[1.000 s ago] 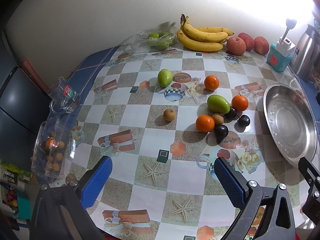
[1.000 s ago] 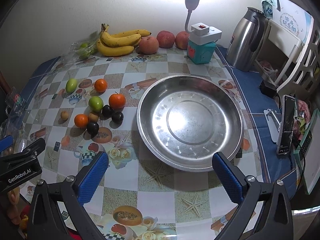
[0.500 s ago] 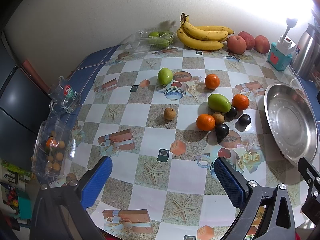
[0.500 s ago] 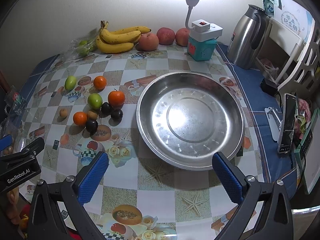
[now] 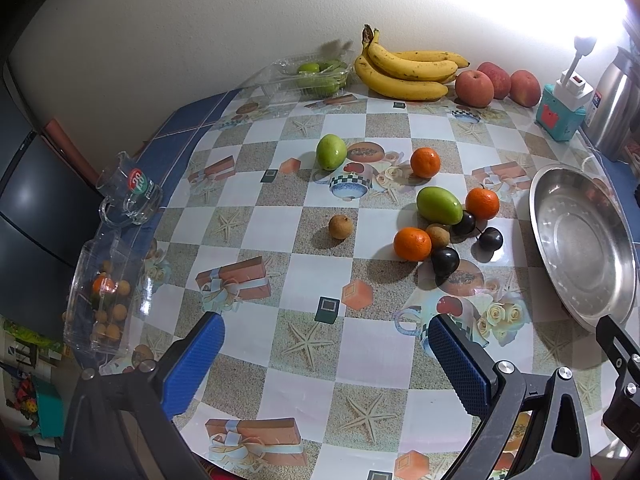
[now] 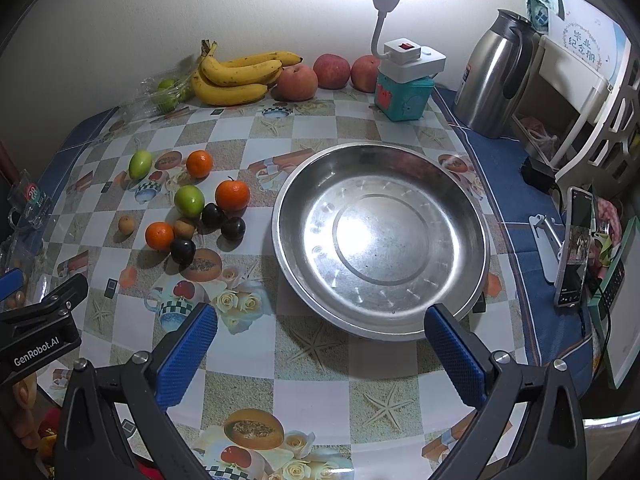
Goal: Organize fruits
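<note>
Both grippers hover over the near edge of the table (image 6: 320, 376), and both are spread wide with nothing between their blue pads. The left gripper (image 5: 324, 344) looks across at the loose fruit; the right gripper (image 6: 320, 340) faces the steel bowl (image 6: 472, 216), which holds nothing. Just left of the bowl sits the cluster: three oranges (image 6: 232, 195), a green fruit (image 6: 189, 201), three dark plums (image 6: 233, 228) and a small brown fruit (image 6: 184, 228), several of them touching. Farther left of the bowl, a second green fruit (image 6: 140, 163) and another brown one (image 6: 126, 224) lie apart on their own. Behind the bowl, against the wall, rest the bananas (image 6: 236, 74) and three apples (image 6: 297, 82), with the steel kettle (image 6: 490, 84) off to its right.
</note>
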Tool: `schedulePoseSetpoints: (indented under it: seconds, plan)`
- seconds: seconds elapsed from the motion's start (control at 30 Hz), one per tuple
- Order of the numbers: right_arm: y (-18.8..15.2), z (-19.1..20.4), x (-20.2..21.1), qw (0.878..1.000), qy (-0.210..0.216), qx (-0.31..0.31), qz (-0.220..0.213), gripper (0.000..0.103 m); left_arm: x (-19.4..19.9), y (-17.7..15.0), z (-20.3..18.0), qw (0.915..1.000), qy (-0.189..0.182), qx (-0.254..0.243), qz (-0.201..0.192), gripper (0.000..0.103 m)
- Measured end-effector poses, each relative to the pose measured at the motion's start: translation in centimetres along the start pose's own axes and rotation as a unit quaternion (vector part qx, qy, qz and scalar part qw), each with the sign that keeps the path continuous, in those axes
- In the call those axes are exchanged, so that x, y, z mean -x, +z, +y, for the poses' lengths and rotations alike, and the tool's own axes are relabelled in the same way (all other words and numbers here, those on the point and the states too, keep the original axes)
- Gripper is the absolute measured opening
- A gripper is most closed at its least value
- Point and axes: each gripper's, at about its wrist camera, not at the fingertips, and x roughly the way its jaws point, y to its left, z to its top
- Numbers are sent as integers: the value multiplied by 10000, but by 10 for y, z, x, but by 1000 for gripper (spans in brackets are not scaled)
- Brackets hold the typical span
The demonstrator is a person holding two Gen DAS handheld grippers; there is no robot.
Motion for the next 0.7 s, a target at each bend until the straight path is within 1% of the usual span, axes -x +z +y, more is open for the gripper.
schedulePoseSetpoints:
  seconds: [0.7]
  plan:
    - [0, 0, 0, 10000, 14, -8, 8, 103, -2, 2, 5, 9999, -65, 137, 75, 103]
